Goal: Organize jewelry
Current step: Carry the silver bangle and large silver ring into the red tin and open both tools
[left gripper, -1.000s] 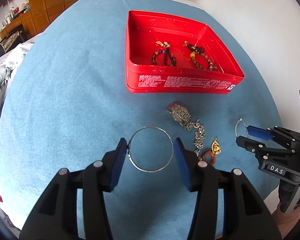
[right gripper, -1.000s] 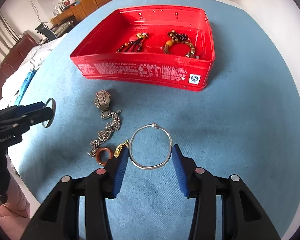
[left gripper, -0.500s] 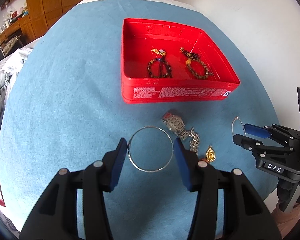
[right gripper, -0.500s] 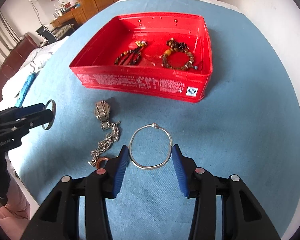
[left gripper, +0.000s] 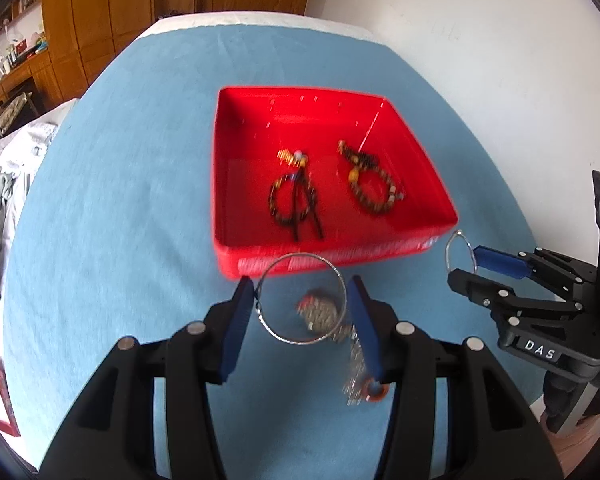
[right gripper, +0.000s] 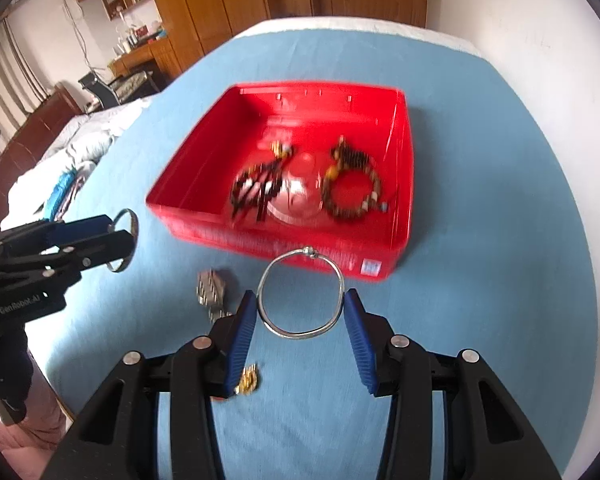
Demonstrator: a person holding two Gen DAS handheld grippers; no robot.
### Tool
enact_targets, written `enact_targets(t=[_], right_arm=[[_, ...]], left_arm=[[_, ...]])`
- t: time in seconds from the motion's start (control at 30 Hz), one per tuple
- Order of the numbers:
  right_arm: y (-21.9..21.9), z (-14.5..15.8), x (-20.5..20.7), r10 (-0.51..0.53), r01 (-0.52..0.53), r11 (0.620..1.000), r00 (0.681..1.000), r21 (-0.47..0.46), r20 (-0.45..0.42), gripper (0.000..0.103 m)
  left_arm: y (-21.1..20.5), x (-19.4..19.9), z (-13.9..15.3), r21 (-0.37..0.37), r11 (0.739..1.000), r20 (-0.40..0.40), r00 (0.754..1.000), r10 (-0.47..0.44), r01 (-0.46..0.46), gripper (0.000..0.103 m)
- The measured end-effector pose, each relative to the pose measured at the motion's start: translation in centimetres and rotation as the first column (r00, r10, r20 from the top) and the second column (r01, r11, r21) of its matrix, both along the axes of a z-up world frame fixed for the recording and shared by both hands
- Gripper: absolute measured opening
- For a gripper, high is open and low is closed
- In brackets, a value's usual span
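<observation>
My left gripper [left gripper: 300, 300] is shut on a thin silver bangle [left gripper: 300, 255], held above the blue cloth just short of the red tin [left gripper: 216, 160]. My right gripper [right gripper: 300, 308] is shut on a second silver bangle [right gripper: 308, 251] with a small clasp, also in front of the tin [right gripper: 220, 236]. Each view shows the other gripper off to the side with its bangle: the right gripper [left gripper: 464, 266] and the left gripper [right gripper: 120, 236]. Two beaded bracelets lie inside the tin, one dark [left gripper: 274, 200] and one brown [left gripper: 360, 200].
On the cloth below the grippers lie a metal watch [right gripper: 210, 286], a chain [left gripper: 354, 364], an orange ring [left gripper: 374, 390] and a gold pendant [right gripper: 248, 380]. A white wall stands to the right. A bed and wooden cabinets are at the left and back.
Both grippers have risen and moved toward the red tin, each still holding its bangle. The watch, chain and pendant now sit lower in the views, under the fingers.
</observation>
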State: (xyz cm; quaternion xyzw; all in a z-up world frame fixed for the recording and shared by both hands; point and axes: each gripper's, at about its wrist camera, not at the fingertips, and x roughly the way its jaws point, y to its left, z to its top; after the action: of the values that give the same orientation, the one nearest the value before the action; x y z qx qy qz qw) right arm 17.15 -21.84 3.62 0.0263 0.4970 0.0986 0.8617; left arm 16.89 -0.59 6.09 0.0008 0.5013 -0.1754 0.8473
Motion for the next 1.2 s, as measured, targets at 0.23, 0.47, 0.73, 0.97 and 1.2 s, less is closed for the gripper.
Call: enact_targets(t=[0.23, 0.47, 0.73, 0.97, 1.2], right_arm=[[0.3, 0.1, 5.2, -0.012, 0.013, 0.999, 1.0, -0.038, 0.008, 0.045], [0.2, -2.7, 10.3, -0.026, 0.024, 0.999, 0.998, -0.043, -0.053, 0.045], [0.1, -4.9, 13.2, -0.039, 0.034, 0.998, 0.995, -0.058, -0.091, 0.045], [0.3, -5.5, 14.0, -0.038, 0.031, 0.996, 0.995, -0.084, -0.09, 0.045], [0.4, -5.7, 13.8, -0.026, 0.017, 0.995, 0.996, -0.097, -0.085, 0.046]], left_arm=[[-2.1, 5.0, 0.0, -0.006, 1.0, -0.007, 1.0, -0.005, 0.005, 0.047], [-3.9, 9.7, -3.1, 0.009, 1.0, -0.078, 0.997, -0.003, 0.003, 0.047], [-4.9, 12.5, -5.3, 0.04, 0.999, -0.114, 0.993, 0.004, 0.0, 0.047], [-5.2, 13.9, -6.4, 0.06, 0.998, -0.134, 0.991, 0.014, -0.006, 0.048], [-5.5, 14.1, -6.7, 0.064, 0.998, -0.136, 0.991, 0.015, -0.006, 0.052]])
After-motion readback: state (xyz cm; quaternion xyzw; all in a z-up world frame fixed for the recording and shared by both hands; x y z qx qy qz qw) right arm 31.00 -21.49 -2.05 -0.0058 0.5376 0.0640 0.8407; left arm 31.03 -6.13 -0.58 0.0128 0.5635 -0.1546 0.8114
